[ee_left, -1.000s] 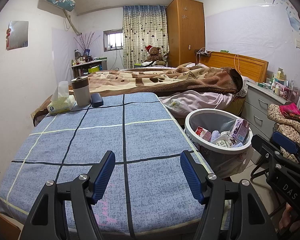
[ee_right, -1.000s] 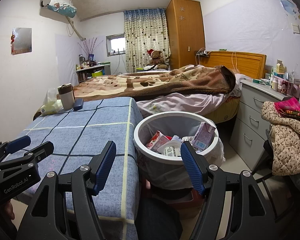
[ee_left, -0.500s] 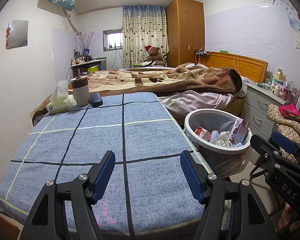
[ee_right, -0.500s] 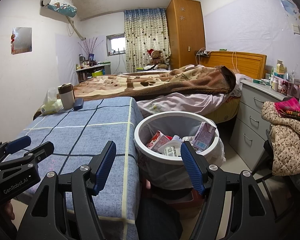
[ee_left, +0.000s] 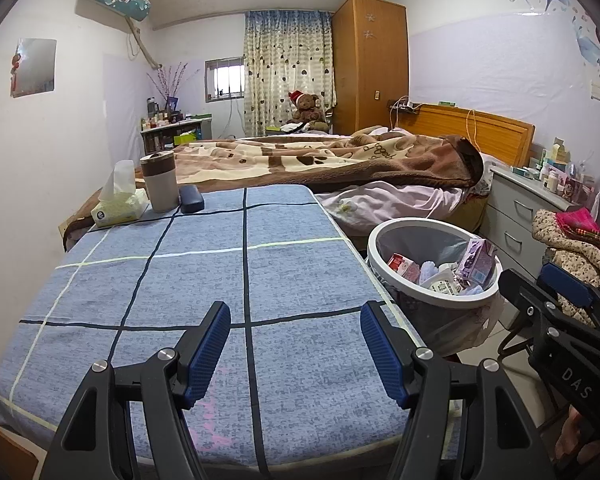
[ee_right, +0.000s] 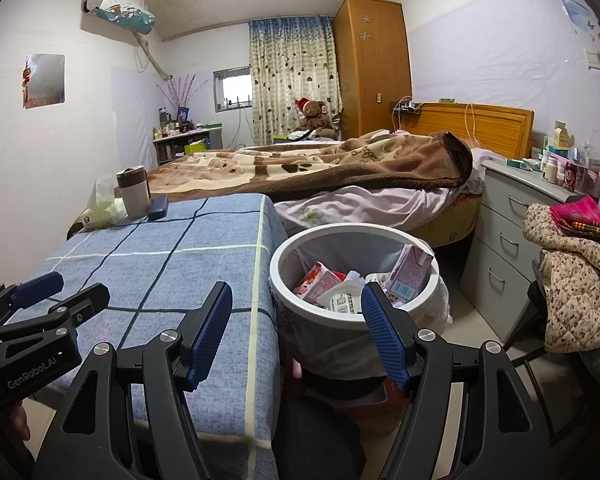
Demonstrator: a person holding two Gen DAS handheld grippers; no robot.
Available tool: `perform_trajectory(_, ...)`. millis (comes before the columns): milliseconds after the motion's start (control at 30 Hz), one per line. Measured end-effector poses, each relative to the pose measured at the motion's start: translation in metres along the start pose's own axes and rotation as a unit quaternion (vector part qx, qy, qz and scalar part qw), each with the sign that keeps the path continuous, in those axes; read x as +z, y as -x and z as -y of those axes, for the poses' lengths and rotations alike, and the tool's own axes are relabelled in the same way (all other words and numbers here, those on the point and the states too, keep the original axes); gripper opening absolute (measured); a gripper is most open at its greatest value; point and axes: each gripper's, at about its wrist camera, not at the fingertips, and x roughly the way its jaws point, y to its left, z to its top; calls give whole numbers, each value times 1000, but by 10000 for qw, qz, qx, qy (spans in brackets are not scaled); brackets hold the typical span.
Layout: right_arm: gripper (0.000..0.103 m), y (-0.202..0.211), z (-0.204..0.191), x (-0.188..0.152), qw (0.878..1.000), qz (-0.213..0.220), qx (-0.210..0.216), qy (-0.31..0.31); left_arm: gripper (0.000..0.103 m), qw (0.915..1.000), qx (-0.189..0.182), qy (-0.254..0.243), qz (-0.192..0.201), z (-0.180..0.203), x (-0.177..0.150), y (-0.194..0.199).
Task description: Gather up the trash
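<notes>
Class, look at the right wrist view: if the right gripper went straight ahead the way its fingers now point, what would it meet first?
Most likely the white trash bin: its near rim lies between the open fingers of the right gripper, just beyond them. Depth is unclear; slightly leftward it could instead brush the blue tablecloth edge.

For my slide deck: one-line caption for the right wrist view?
Open right gripper facing a white round trash bin holding cartons, beside the blue checked tablecloth.

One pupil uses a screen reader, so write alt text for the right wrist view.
An open right gripper hangs before a white trash bin holding cartons and wrappers, beside a table with a blue checked cloth. The open left gripper shows at left.
</notes>
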Motion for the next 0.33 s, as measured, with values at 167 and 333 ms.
perform_trajectory(167,69,0,0,0,10000,5,-2,4,67,10000,6,8,-4,2,0,1)
perform_trajectory(333,69,0,0,0,10000,5,5,7,67,10000,32,30,-23,2,0,1)
